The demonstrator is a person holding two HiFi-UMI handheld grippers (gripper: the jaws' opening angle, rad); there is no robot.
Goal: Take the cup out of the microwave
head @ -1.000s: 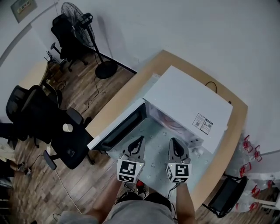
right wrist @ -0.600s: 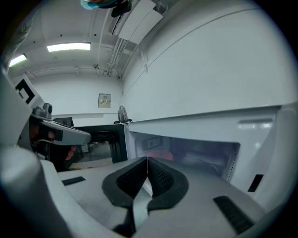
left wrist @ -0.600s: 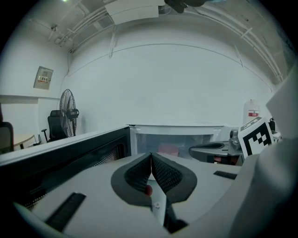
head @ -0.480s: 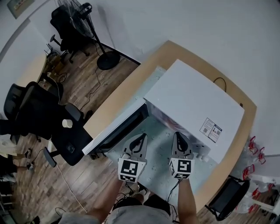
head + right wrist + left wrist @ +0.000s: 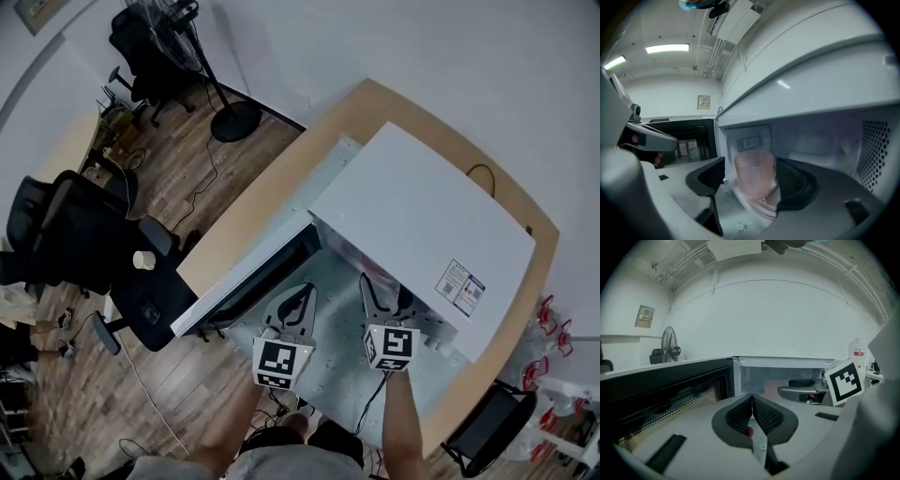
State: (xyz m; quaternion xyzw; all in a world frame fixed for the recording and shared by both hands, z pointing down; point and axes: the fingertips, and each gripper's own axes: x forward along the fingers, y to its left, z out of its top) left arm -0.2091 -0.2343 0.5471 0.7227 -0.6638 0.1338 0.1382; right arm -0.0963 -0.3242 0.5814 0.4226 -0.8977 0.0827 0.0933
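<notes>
Door (image 5: 246,281): standing open.
My right gripper (image 5: 382,296): jaws just opening, cup (image 5: 753,172) showing between them, untouched.
My left gripper (image 5: 752,401): idling closed, empty.
Remaining: gripping, withdrawing.

My left gripper (image 5: 302,292) and right gripper (image 5: 382,289) are grey, with black ribbed pads (image 5: 740,416) and black-and-white marker cubes (image 5: 281,362); my clothing (image 5: 281,461) is grey.

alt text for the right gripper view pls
A pink cup stands inside the open microwave, framed between the jaws of the right hand-held gripper, which have just been opening and do not touch it. The door stands open at left.
</notes>
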